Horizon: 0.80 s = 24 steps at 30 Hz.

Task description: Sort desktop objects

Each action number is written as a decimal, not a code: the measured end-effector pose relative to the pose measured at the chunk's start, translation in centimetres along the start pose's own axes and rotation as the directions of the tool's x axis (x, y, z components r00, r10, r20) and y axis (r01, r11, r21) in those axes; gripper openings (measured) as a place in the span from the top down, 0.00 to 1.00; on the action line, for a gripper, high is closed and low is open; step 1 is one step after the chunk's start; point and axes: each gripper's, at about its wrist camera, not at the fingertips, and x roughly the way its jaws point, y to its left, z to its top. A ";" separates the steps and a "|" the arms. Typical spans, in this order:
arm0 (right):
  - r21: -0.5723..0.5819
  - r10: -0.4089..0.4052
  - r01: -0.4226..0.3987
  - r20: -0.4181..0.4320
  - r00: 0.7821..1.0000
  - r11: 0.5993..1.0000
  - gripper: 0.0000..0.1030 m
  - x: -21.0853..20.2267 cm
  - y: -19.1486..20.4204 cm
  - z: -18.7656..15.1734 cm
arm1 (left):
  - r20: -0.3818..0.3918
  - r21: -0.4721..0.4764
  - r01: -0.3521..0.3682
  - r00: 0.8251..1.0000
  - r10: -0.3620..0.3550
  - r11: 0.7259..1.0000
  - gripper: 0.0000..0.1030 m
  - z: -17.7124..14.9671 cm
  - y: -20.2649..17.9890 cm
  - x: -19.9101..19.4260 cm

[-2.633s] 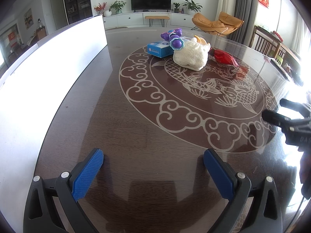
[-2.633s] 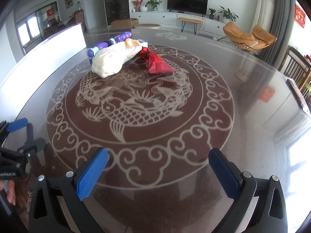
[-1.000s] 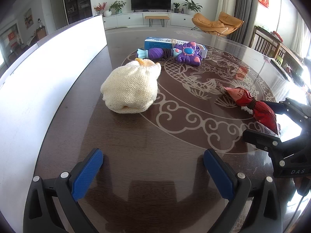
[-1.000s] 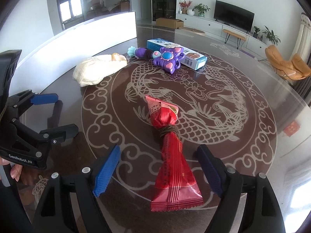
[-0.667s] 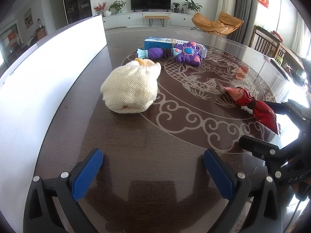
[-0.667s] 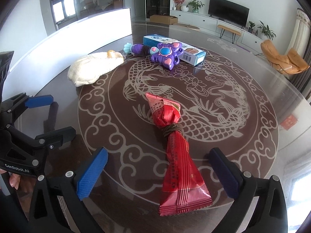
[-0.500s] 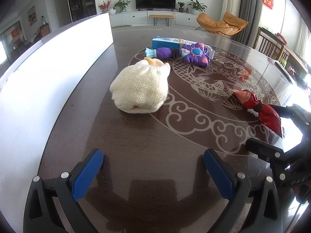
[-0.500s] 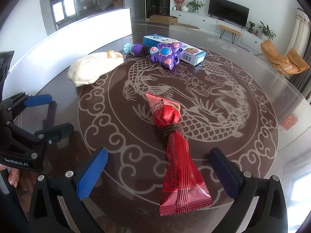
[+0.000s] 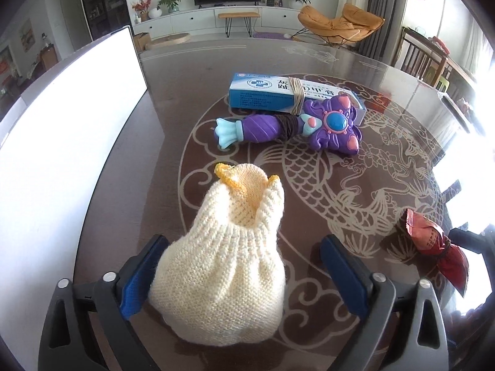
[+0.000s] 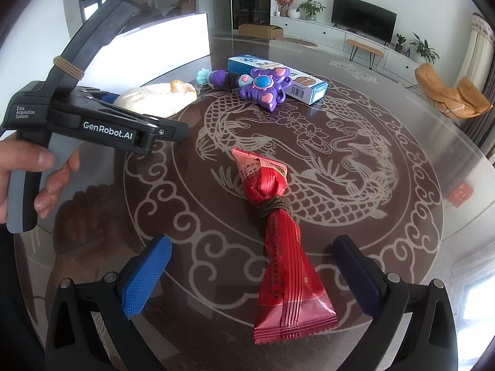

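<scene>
A cream knitted pouch (image 9: 225, 262) with a yellow rim lies on the round dark table (image 9: 309, 61), between the open pads of my left gripper (image 9: 244, 275); the left pad touches it. A purple toy wand (image 9: 287, 126) and a blue-white box (image 9: 272, 94) lie farther back. A red snack packet (image 10: 278, 247) tied with a brown band lies between the open pads of my right gripper (image 10: 250, 278); neither pad touches it. The packet also shows in the left wrist view (image 9: 433, 247). The left gripper's body (image 10: 92, 120) shows in the right wrist view over the pouch (image 10: 154, 99).
A tall white board (image 9: 62, 154) stands along the table's left edge. The wand (image 10: 247, 83) and box (image 10: 278, 77) sit at the far side of the dragon pattern. Chairs (image 9: 427, 58) stand beyond the table's right rim.
My left gripper has moved forward so the pouch now sits between its pads. My right gripper has moved forward a little along the red packet. Both stay open.
</scene>
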 end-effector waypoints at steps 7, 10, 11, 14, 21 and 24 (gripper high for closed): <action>0.000 0.000 0.000 0.000 1.000 1.000 0.00 0.0 0.0 0.0 | 0.037 -0.060 -0.013 0.999 0.015 0.998 0.54 -5.0 -0.3 -3.9; 0.000 0.000 0.000 0.000 1.000 1.000 0.00 0.0 0.0 0.0 | 0.066 -0.055 -0.047 0.996 0.051 0.997 0.46 -8.1 -1.0 -5.5; 0.000 0.000 0.000 0.000 1.000 1.000 0.00 0.0 0.0 0.0 | 0.067 -0.069 -0.055 0.996 0.059 0.996 0.34 -8.6 -1.0 -5.8; 0.000 0.000 0.000 0.000 1.000 1.000 0.00 0.0 0.0 0.0 | 0.047 -0.092 -0.057 0.997 0.061 0.994 0.10 -8.9 -0.4 -5.3; 0.000 0.000 0.000 0.000 1.000 1.000 0.00 0.0 0.0 0.0 | 0.036 -0.086 -0.048 0.998 0.051 0.995 0.00 -8.4 -0.6 -4.4; 0.000 0.000 0.000 0.000 1.000 1.000 0.00 0.0 0.0 0.0 | 0.038 -0.087 -0.048 0.998 0.051 0.995 0.00 -8.5 -0.6 -4.4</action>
